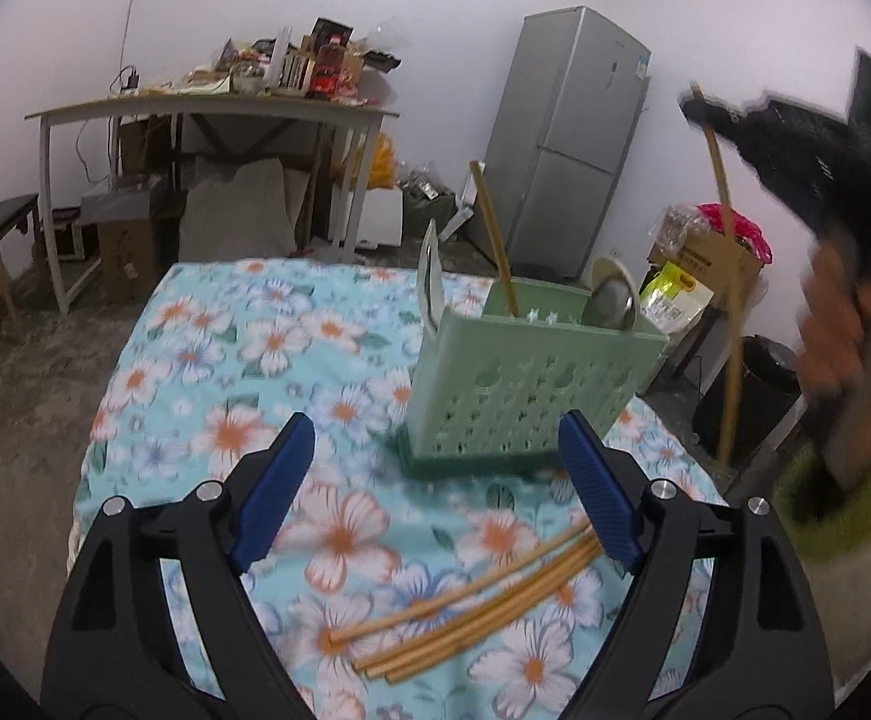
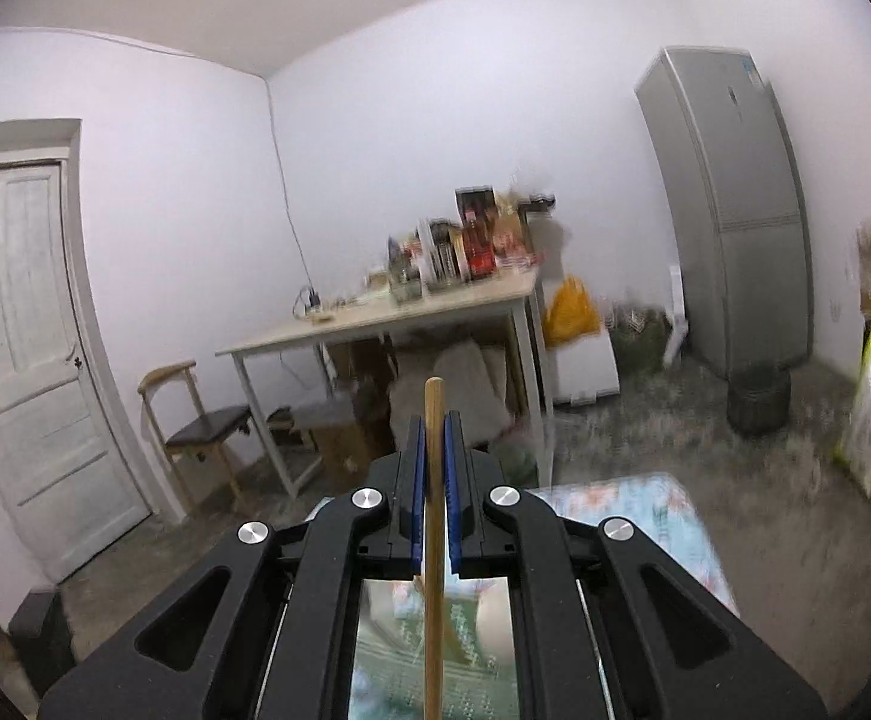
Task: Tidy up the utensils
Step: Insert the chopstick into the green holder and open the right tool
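No text we can read, fridge [image 1: 567, 144] door sticker too blurred, print on the yellow bag [image 1: 675, 294] beside that fridge too small for us

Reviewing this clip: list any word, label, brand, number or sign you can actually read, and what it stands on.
No text can be read.
Fridge: a blue sticker and a small mark on the door, too small to read.
Cardboard box: a dark printed strip, blurred.
Yellow-green bag: white label with print, too small.
Red-labelled bottle on the far table: print blurred.
Green basket and chopsticks: no markings visible.
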A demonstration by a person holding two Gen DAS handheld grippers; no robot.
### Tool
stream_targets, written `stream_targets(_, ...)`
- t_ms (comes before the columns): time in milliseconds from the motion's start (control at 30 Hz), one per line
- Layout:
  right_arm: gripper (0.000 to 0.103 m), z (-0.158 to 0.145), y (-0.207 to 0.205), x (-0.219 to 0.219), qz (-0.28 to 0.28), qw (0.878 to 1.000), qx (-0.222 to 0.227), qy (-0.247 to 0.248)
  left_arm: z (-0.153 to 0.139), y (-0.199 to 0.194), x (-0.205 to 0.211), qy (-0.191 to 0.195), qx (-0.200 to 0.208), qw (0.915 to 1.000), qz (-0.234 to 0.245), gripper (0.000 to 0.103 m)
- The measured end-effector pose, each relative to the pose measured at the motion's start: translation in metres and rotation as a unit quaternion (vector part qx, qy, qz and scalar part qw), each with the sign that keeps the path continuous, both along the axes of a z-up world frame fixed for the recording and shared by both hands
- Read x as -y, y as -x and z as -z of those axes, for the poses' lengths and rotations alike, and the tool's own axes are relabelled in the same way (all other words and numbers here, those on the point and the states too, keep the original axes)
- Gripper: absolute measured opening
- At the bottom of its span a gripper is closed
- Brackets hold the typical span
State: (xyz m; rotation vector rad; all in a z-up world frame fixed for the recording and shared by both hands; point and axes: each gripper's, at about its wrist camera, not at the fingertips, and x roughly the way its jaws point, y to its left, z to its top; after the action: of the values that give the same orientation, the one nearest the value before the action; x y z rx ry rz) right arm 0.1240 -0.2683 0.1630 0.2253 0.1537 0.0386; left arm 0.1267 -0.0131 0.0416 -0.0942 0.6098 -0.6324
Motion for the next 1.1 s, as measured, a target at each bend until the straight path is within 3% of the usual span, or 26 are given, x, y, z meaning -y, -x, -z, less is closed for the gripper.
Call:
stream_targets(267, 0.006, -0.02, -0.057, 0.005, 0.012, 0.999, 0.031, 0.01, -0.007, 0.009, -0.011, -0.015, 0.021, 0.9996, -0.008, 0.082)
stream_targets(467, 0.006, -0.032, -0.077, -0.002, 0.034, 0.997, 0.063, 0.015, -0.006, 0.0, -0.025, -0.009, 0.009, 0.9995, -0.029, 0.082)
stream_targets(700, 0.006, -0.017, -0.105, -0.022, 0.064, 0.994, 0.054, 0.065, -0.004, -0.004, -0.035, -0.004, 0.003, 0.9991, -0.041, 0.082)
stream_targets(1100, 0.007, -0.002, -0.115, -0.025, 0.084, 0.993, 0.04, 0.078, -0.003, -0.006, -0.04, 0.003, -0.001, 0.9988, -0.049, 0.082)
